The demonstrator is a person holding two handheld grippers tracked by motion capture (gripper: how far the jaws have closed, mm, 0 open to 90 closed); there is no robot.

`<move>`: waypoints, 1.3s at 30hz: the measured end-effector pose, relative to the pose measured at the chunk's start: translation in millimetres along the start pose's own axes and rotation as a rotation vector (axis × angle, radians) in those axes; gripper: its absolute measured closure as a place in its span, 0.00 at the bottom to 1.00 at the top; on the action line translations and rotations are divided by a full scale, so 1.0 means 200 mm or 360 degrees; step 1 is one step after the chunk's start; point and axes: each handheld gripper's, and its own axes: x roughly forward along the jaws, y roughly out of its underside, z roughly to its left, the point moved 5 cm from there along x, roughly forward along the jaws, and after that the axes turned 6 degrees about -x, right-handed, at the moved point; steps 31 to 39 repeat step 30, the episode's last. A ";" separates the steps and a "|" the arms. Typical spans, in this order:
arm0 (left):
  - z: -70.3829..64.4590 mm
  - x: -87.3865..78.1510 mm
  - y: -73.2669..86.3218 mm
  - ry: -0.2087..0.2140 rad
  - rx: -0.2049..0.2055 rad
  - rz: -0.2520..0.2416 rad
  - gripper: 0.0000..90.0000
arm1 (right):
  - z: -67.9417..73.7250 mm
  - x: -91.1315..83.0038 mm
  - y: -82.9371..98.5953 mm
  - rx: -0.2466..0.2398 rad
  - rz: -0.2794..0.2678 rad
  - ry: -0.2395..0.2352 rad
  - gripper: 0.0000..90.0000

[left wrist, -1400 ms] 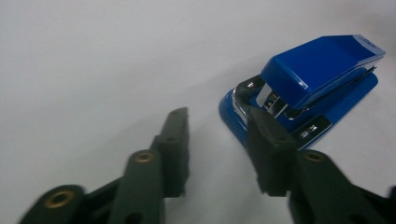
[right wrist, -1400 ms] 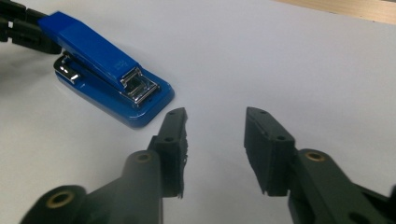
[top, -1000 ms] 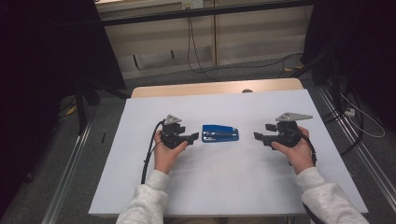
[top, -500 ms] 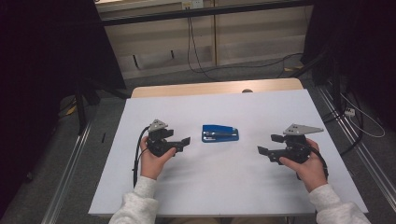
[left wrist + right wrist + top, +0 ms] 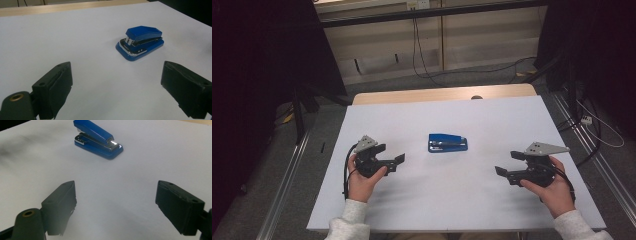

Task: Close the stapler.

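Blue stapler (image 5: 447, 142) lying flat on the white sheet (image 5: 462, 115) that covers the table, roughly at the middle of the sheet and a little toward its far edge, long axis running across the table. Closed, top arm down on the base, metal showing between the two. Nothing touching it.

Left gripper (image 5: 389, 159) to the left of the stapler and nearer the person, well apart from it, held in the left hand (image 5: 362, 177) with the jaws pointing toward the stapler's side of the sheet. Jaws spread wide with bare sheet between them — nothing held. From the left gripper view, stapler (image 5: 140, 42) ahead and a little right of the gap between the two black jaws, its open metal end turned toward the camera.

Right gripper (image 5: 507, 165) to the right of the stapler, also nearer the person and well apart, gripped by the right hand (image 5: 554, 187), grey three-cornered plate on top. Jaws parted wide, empty. From the right gripper view, stapler (image 5: 98, 139) far ahead and left of centre, lying at an angle, a bright glint on its near end.

Strip of pale wooden tabletop (image 5: 442, 93) beyond the stapler, past the sheet's far edge — cables on the floor behind.
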 end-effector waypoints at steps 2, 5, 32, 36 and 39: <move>0.00 -0.02 0.01 0.0010 0.0007 -0.0002 0.11 | 0.00 -0.02 0.01 -0.0008 -0.0001 0.0005 0.19; 0.01 -0.05 0.03 0.0013 0.0008 -0.0007 0.11 | 0.01 -0.03 0.02 -0.0004 0.0002 0.0011 0.18; 0.12 -0.36 0.19 -0.0017 -0.0022 -0.0085 0.09 | 0.04 -0.13 0.09 -0.0023 0.0028 0.0010 0.15; 0.12 -0.36 0.19 -0.0017 -0.0022 -0.0085 0.09 | 0.04 -0.13 0.09 -0.0023 0.0028 0.0010 0.15; 0.12 -0.36 0.19 -0.0017 -0.0022 -0.0085 0.09 | 0.04 -0.13 0.09 -0.0023 0.0028 0.0010 0.15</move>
